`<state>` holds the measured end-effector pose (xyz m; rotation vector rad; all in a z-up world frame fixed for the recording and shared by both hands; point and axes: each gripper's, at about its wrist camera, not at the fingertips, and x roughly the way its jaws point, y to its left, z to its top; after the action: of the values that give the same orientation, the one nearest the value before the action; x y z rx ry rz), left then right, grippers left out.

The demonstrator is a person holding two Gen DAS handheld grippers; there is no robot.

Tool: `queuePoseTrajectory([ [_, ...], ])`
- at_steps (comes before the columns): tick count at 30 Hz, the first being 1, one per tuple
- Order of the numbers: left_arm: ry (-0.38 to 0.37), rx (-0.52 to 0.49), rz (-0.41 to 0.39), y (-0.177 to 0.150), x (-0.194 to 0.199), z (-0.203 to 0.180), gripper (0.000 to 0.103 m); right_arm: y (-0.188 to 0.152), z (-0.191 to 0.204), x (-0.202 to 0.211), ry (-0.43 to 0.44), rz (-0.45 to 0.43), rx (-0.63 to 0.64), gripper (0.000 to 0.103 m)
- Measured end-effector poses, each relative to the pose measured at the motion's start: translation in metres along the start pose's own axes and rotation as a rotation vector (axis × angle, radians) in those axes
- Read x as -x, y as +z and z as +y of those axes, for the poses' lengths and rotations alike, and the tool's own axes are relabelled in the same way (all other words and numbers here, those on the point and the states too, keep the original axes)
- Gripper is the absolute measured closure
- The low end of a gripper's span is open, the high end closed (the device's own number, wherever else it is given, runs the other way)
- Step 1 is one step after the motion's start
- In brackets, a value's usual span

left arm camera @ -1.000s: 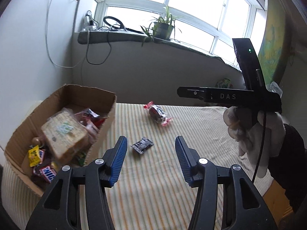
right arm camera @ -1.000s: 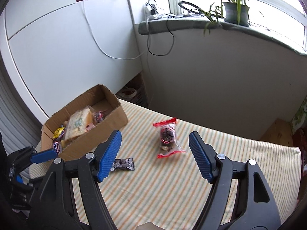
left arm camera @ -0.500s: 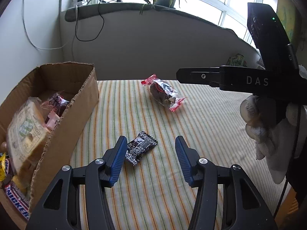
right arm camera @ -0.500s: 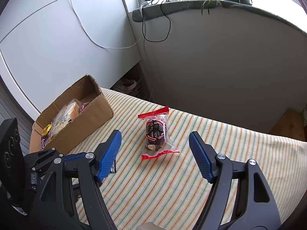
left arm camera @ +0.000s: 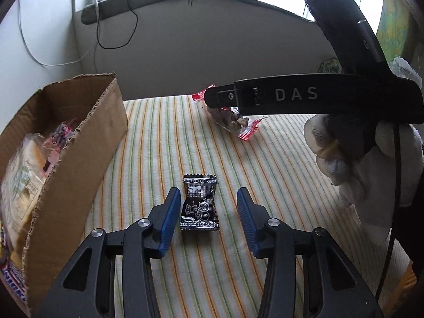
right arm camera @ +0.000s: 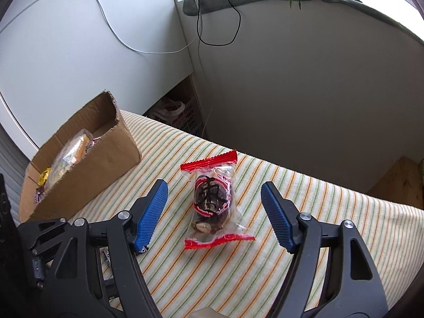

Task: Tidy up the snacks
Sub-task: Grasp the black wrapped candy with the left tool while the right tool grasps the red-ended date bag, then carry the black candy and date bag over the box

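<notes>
Below, closing around the black candy wrapper [left arm camera: 200, 203] on the striped desk [left arm camera: 278, 164]: left gripper [left arm camera: 205, 218], pads not yet touching, wrapper's long axis along the fingers. Farther off, spread wide, unclenched, straddling the red-ended snack bag [right arm camera: 213, 201]: right gripper [right arm camera: 214, 213]. Beyond, leftward: cardboard box [left arm camera: 79, 143].

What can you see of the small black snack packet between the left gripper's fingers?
The black snack packet is a small flat pillow-style foil wrapper with white print and crimped, serrated ends. It lies sealed, lengthwise along the fingers, on the striped cloth. The left gripper straddles it, jaws closing, pads not yet touching.
</notes>
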<state>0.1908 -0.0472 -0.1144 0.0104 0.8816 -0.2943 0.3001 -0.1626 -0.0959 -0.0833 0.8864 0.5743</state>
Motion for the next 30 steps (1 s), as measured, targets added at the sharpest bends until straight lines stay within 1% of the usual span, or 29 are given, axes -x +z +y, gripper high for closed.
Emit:
queuePoseTrajectory([
  [2,0.009,0.016,0.009,0.001,-0.003,0.004,0.060,0.001,0.002,-0.004,-0.011,0.007,0.011,0.028],
  [3,0.006,0.021,0.009,0.002,-0.004,0.005,0.062,0.001,0.003,-0.006,-0.015,0.010,0.017,0.028],
  [5,0.020,0.023,0.006,0.002,-0.004,0.006,0.070,0.001,0.006,-0.010,-0.012,0.025,0.026,0.028],
  [6,0.020,0.029,0.005,0.001,-0.004,0.007,0.074,0.001,0.007,-0.012,-0.014,0.032,0.028,0.030],
  [7,0.018,0.038,0.003,0.001,-0.004,0.009,0.078,0.001,0.008,-0.014,-0.016,0.041,0.032,0.034],
  [8,0.012,0.049,0.002,0.001,-0.006,0.010,0.081,0.000,0.009,-0.017,-0.017,0.050,0.034,0.045],
  [9,0.005,0.055,0.001,0.000,-0.006,0.011,0.081,-0.001,0.010,-0.019,-0.025,0.061,0.034,0.053],
  [10,0.005,0.055,0.000,0.000,-0.005,0.011,0.081,-0.002,0.010,-0.021,-0.033,0.070,0.034,0.056],
  [11,0.006,0.051,-0.001,0.000,-0.005,0.009,0.081,-0.003,0.009,-0.022,-0.036,0.078,0.032,0.065],
  [15,0.002,0.035,-0.006,-0.001,-0.003,0.005,0.081,-0.007,0.008,-0.018,-0.035,0.076,0.024,0.067],
  [23,-0.006,0.062,-0.055,-0.004,0.018,0.010,0.081,-0.011,0.012,0.011,-0.035,0.030,0.012,0.068],
  [28,-0.009,0.069,-0.105,-0.006,0.045,0.011,0.081,-0.010,0.020,0.037,-0.034,-0.008,0.018,0.068],
  [30,-0.013,0.070,-0.129,-0.007,0.055,0.010,0.081,-0.005,0.025,0.045,-0.033,-0.024,0.023,0.068],
])
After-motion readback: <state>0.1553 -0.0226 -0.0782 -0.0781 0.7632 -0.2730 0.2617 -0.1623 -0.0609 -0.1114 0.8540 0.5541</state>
